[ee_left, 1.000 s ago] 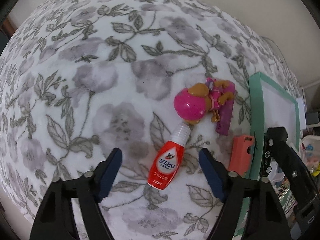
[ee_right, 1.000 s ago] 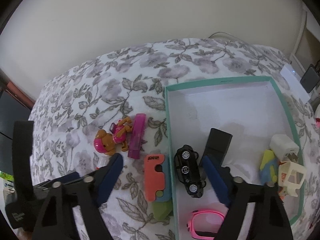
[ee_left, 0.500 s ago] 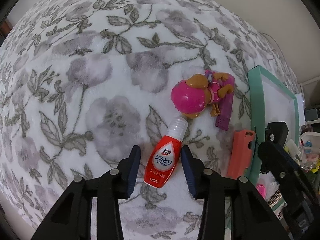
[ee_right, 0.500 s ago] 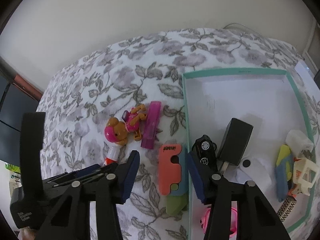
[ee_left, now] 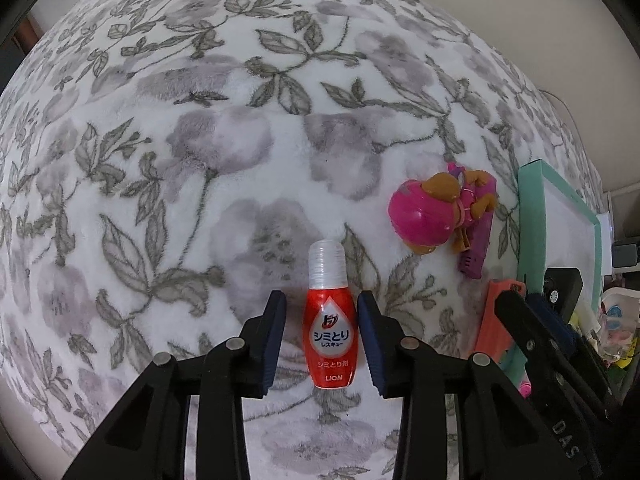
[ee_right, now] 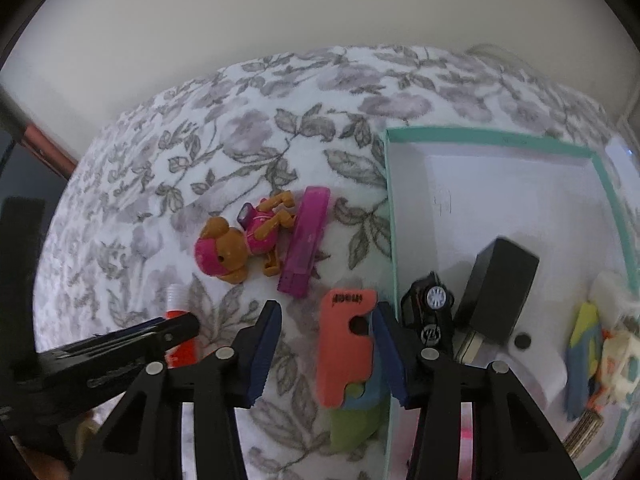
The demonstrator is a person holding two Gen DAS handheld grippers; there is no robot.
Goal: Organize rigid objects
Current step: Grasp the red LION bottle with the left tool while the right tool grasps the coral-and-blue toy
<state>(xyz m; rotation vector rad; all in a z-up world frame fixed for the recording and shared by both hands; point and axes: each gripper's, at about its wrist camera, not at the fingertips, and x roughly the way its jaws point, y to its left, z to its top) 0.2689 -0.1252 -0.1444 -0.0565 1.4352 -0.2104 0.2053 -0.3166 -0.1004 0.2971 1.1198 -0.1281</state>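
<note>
The left claw points steeply down over a white fleece blanket printed with grey flowers and leaves. Its jaws have just been closing and now stand narrow on either side of a small red plastic bottle with a clear cap and a white label, which lies flat on the blanket between the blue pads. A thin gap shows on each side of the bottle, so the pads flank it without pressing on it.

The right claw also points down, its jaws having just been closing. Between them lies a flat orange foam block with a round notch, stacked on a blue piece and a green piece. The right pad sits against the orange block's edge; the left pad stands clear of it, so nothing is gripped yet.

The stack rests on the blanket just beside the outer wall of a shallow box with a teal rim and white floor. Inside the box are a black toy car and a black rectangular charger, touching each other.

Near the orange block, a brown toy puppy in a pink helmet lies against a translucent purple bar.
</note>
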